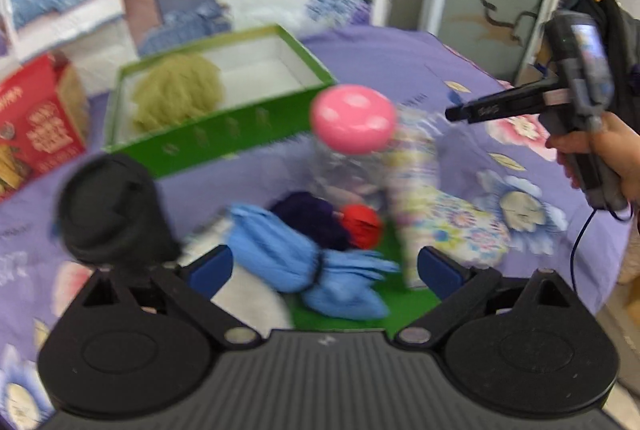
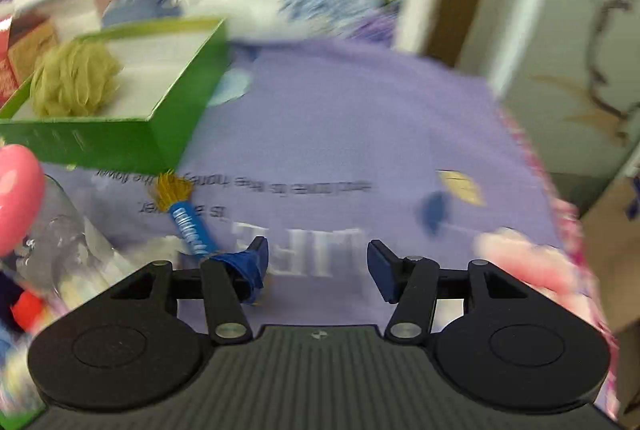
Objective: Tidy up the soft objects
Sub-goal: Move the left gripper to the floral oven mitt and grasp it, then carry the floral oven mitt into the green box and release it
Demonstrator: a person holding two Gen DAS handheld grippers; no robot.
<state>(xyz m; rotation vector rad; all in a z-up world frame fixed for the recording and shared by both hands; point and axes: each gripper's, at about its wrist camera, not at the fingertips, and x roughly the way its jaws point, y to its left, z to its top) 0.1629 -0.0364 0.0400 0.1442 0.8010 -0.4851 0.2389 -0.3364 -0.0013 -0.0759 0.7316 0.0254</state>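
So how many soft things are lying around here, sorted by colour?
Olive-green: 1, the mesh pouf inside the green box
Light blue: 1, the tied cloth bundle
Dark purple: 1, the fluffy ball
Red: 1, the small ball
Total: 4 that can be told apart; the views are blurred, so more may be hidden.

Olive-green fluffy mesh pouf sits inside open green cardboard box w/ white lining, at its left end. Light-blue soft cloth bundle, cinched w/ dark band at the middle, lies on green mat. Just behind it: dark purple fuzzy ball, touching small red fuzzy ball. All blurred.
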